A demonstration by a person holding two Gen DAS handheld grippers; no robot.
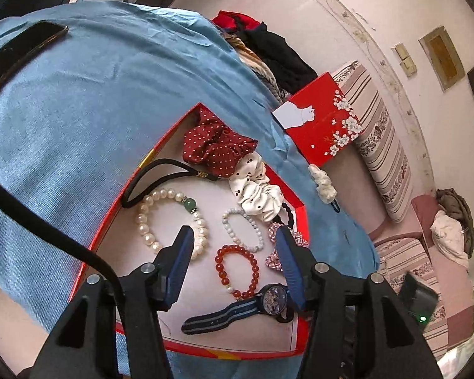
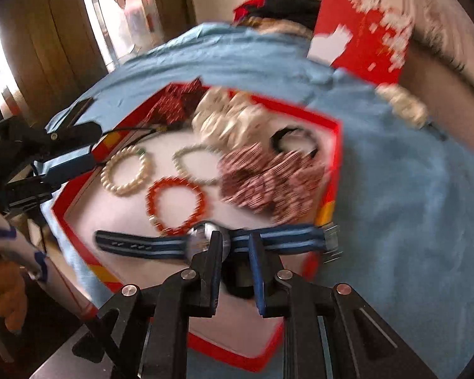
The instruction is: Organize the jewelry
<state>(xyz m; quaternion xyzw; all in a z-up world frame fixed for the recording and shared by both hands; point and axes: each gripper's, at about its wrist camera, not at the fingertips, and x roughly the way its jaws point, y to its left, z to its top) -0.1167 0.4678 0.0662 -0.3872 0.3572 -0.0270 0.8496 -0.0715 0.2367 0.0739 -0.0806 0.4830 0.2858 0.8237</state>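
Left wrist view: phone [image 1: 22, 53] far left on the blue cloth [image 1: 94, 110]; my left gripper [image 1: 233, 237] hovers wide open, holding nothing, over the red-rimmed tray [image 1: 161, 145], between pearl bracelet [image 1: 170, 221] and red bead bracelet [image 1: 237, 268]. Right of those, the watch [image 2: 205, 241] lies across the tray's near edge; my right gripper [image 2: 235, 240] straddles its case, jaws narrowly parted, though blur means I cannot tell whether they grip. I judge the strap floppy and the case rigid and slick, so take the case.
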